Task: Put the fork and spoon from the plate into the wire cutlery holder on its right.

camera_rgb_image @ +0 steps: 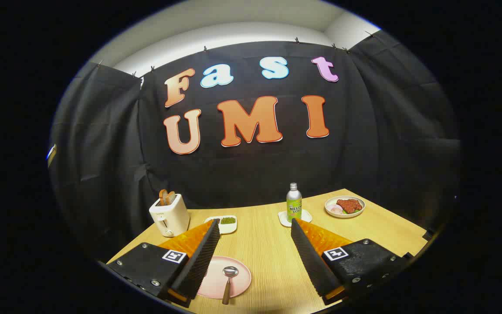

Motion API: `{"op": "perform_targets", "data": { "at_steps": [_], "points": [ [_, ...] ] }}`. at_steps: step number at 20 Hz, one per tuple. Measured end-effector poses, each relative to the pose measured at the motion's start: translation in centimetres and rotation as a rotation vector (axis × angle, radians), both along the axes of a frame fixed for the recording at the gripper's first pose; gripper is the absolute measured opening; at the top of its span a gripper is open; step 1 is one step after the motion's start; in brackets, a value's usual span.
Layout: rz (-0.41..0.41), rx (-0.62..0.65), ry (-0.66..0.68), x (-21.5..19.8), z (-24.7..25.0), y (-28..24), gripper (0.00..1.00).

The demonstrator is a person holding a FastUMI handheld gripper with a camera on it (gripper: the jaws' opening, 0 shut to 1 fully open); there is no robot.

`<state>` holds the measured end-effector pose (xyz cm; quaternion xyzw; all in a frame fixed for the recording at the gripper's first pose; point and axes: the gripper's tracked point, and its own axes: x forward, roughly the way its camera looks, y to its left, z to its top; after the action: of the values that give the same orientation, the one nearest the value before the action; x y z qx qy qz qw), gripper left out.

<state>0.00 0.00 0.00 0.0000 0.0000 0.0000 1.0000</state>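
Gripper view, landmark: the pink plate [238, 279] on the wooden table [268, 248].
Gripper [255, 229]: fingers spread wide apart, holding nothing, raised above the table with the plate low between them, nearer the left finger.
Spoon [228, 279]: lies on the plate, bowl toward the far side, wooden-looking handle reaching over the plate's near rim.
Fork: cannot tell where it is; the left finger covers the plate's left part, so it may lie there.
Wire cutlery holder: should stand right of the plate, where the right finger blocks the table.
Beyond the plate: a small dish of green bits [226, 222], a toaster [169, 216] further left, a green bottle [294, 203] on a coaster to the right, a bowl of food [345, 206] further right.
Handling, as a judgement: the spoon looks light and stiff, its metal bowl likely slippery; the handle overhanging the rim seems the best place to pinch, across its narrow sides.
Risk: lying flat, it may slide or tip on the plate when pressed.
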Motion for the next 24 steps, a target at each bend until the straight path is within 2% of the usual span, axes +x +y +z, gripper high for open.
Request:
{"op": "perform_targets", "data": {
  "at_steps": [15, 24],
  "points": [
    [-0.021, -0.025, 0.035, 0.5, -1.3, 0.1, 0.98],
    [0.001, -0.056, 0.082, 1.4, -3.5, 1.8, 0.99]
  ]
}}
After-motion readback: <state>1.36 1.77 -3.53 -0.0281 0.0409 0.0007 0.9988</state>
